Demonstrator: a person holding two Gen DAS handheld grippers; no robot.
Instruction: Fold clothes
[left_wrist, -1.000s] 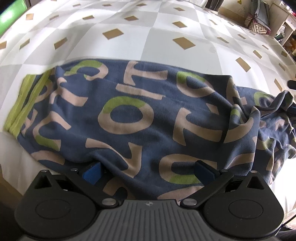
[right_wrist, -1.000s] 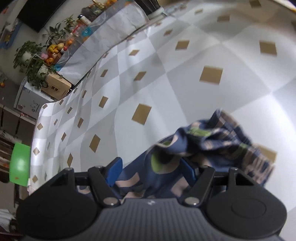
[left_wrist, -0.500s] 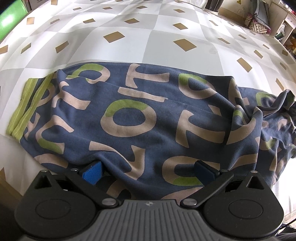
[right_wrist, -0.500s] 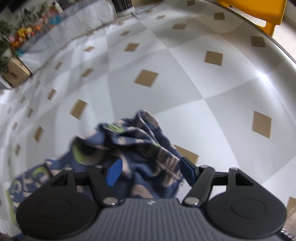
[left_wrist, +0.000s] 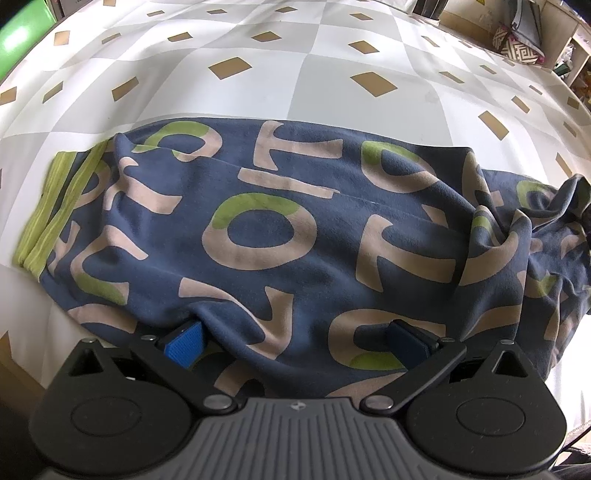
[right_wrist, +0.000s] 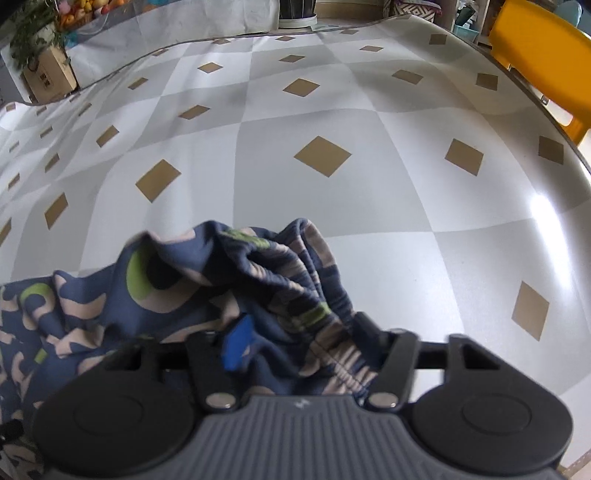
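Checkered tablecloth (left_wrist: 332, 92) underlies the navy garment (left_wrist: 277, 236); yellow chair (right_wrist: 543, 66) beyond.

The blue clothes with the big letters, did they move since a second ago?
Only one end. The right gripper swung round with the bunched end of the blue garment between its fingers: shelves and plants filled its view before, now tablecloth and a yellow chair. The left gripper stayed at the near edge, open, and the spread part stayed flat.
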